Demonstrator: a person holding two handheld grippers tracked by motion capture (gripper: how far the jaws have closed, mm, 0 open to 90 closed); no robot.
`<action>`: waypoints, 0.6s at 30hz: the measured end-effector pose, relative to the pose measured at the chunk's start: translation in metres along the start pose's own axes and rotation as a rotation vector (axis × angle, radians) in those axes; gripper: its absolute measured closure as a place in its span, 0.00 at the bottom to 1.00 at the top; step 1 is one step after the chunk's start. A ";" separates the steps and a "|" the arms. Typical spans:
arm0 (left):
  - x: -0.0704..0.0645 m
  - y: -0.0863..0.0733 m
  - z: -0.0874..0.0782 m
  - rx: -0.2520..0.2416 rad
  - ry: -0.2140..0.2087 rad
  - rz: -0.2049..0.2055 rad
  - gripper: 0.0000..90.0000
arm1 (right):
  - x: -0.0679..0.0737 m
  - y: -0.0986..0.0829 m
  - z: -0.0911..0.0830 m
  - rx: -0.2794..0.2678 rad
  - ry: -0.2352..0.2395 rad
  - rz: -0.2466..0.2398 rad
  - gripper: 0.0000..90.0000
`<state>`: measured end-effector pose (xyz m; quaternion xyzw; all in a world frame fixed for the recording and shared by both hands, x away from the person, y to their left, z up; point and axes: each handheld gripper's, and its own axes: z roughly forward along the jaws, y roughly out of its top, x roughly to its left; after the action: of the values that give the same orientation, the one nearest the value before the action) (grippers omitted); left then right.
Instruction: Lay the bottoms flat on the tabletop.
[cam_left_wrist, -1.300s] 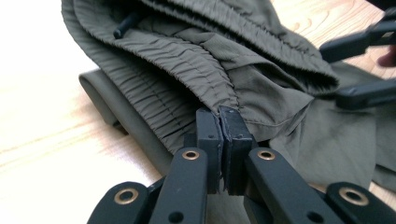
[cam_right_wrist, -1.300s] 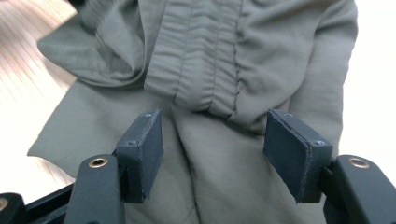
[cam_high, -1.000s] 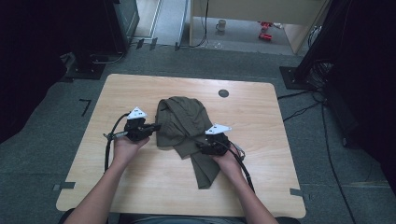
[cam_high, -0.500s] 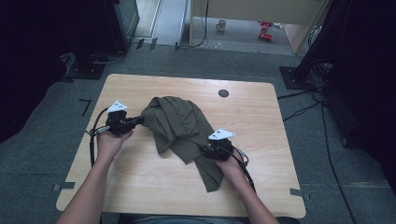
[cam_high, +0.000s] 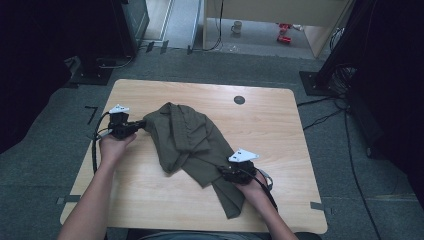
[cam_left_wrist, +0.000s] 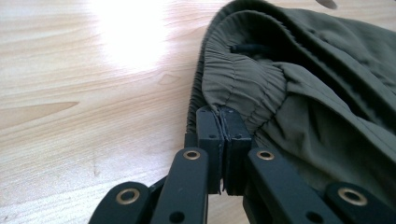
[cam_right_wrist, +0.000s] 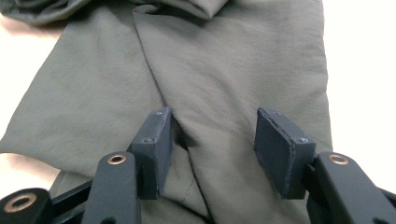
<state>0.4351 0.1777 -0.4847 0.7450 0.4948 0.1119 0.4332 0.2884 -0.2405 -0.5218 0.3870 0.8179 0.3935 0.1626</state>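
garment (cam_high: 187, 140): lies on your desk (cam_high: 280, 130), middle, running from far-left to near-right
left gripper (cam_high: 131, 127): your left, at garment's left edge, jaws touching its waistband (cam_left_wrist: 233, 81)
right gripper (cam_high: 231, 175): near-right, over the garment's near end
round hole (cam_high: 239, 99): behind garment, far side of desk

Left tongs (cam_high: 141, 125) dragged garment (cam_high: 187, 142) leftward; right tongs (cam_high: 223, 172) moved nearer person.
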 end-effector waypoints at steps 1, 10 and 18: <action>0.001 0.000 0.001 -0.002 -0.007 -0.009 0.99 | 0.001 -0.001 -0.001 -0.001 0.000 0.000 0.52; 0.008 0.004 0.007 -0.019 0.039 -0.017 0.99 | 0.003 -0.001 -0.002 -0.002 -0.007 0.007 0.54; 0.009 0.007 0.010 -0.040 0.026 -0.046 0.97 | 0.009 -0.004 -0.007 0.006 0.000 0.017 0.55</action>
<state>0.4498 0.1789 -0.4877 0.7229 0.5151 0.1213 0.4443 0.2760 -0.2389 -0.5199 0.3942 0.8157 0.3927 0.1580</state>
